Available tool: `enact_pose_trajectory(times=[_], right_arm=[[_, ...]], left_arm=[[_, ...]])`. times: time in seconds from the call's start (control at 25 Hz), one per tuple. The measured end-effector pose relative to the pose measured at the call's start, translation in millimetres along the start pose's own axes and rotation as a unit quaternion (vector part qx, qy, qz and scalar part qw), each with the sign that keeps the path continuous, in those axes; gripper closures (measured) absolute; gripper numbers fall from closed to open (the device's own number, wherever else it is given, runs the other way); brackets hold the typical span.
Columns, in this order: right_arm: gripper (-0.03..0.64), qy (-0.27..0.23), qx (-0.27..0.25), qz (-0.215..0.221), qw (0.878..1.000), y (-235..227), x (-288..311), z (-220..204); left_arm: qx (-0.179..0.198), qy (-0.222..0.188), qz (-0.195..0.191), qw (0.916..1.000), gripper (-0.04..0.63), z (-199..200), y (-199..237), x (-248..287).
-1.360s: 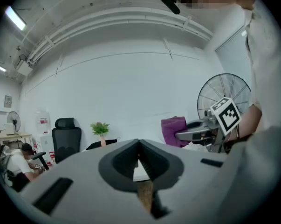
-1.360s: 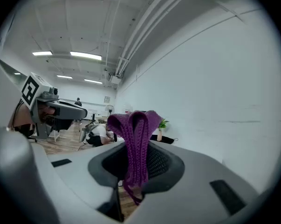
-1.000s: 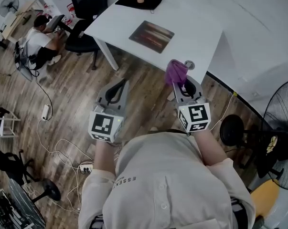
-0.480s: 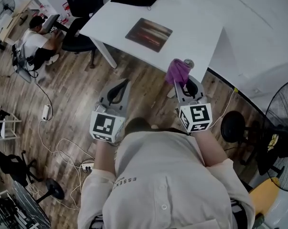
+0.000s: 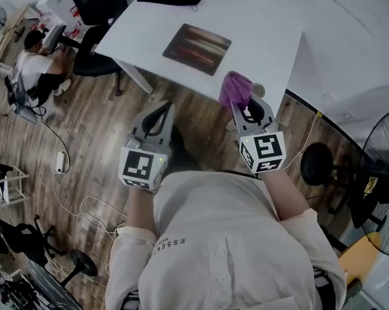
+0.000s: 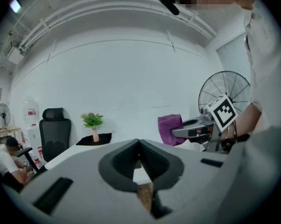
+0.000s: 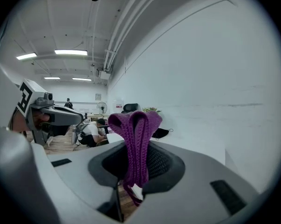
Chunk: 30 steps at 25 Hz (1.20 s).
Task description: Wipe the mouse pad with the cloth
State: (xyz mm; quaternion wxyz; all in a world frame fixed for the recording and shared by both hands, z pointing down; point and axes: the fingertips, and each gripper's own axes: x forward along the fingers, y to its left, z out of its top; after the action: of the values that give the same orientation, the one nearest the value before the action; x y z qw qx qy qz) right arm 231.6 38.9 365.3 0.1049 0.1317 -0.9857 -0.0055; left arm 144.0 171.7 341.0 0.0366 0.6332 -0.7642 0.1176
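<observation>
Head view, mouse pad (image 5: 197, 48): lies flat on the white surface (image 5: 265, 31), its top bare and open to a wipe. It is well apart from both tools.
Head view, purple cloth (image 5: 235, 88): bunched at the tip of the right tool (image 5: 242, 103) and held in the air at the surface's near edge, short of the pad. I judge it is being carried there and the wipe is not yet begun.
Head view, arms: both forearms reach forward from the body. The tools are side by side, pointing toward the surface, and the left tool (image 5: 160, 110) is over the wooden floor (image 5: 84, 134), short of the edge.
Left gripper view, left tool: its jaws are pressed together with nothing between them (idle, perhaps spare for steadying the pad).
Left gripper view, surroundings: the right tool and its cloth show at the right, held about level. A potted plant (image 6: 92, 121) stands on a dark mat at the far end.
Right gripper view, right tool: its jaws are clamped on a fold of the cloth. Loops stand up past the tips and a tail hangs below (loose fabric enough, I judge, to press on the pad).
Right gripper view, pose: held roughly level, with the left tool alongside at the left.
</observation>
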Motion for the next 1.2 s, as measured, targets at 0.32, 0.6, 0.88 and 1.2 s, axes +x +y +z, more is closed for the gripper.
enact_pose_trajectory(times=[0.32,0.6,0.88,1.2], right_arm=[[0.526,0.015,0.025,-0.058,0.998,-30.6,97.7,14.1],[0.528,0.042,0.054,-0.116,0.991,-50.6,188.7,25.9],[0.526,0.064,0.079,-0.160,0.982,-63.5,267.1,34.7],[0.526,0.119,0.134,-0.155,0.972,-65.0,331.4,10.7]], left_arm=[[-0.006,-0.003,-0.052,0.9986,0.594,-1.1,89.9,75.9],[0.005,-0.008,-0.119,0.9929,0.594,10.6,175.8,153.0],[0.013,-0.005,-0.171,0.9851,0.594,15.1,250.1,221.5],[0.014,0.013,-0.232,0.9725,0.594,-4.2,285.1,280.3]])
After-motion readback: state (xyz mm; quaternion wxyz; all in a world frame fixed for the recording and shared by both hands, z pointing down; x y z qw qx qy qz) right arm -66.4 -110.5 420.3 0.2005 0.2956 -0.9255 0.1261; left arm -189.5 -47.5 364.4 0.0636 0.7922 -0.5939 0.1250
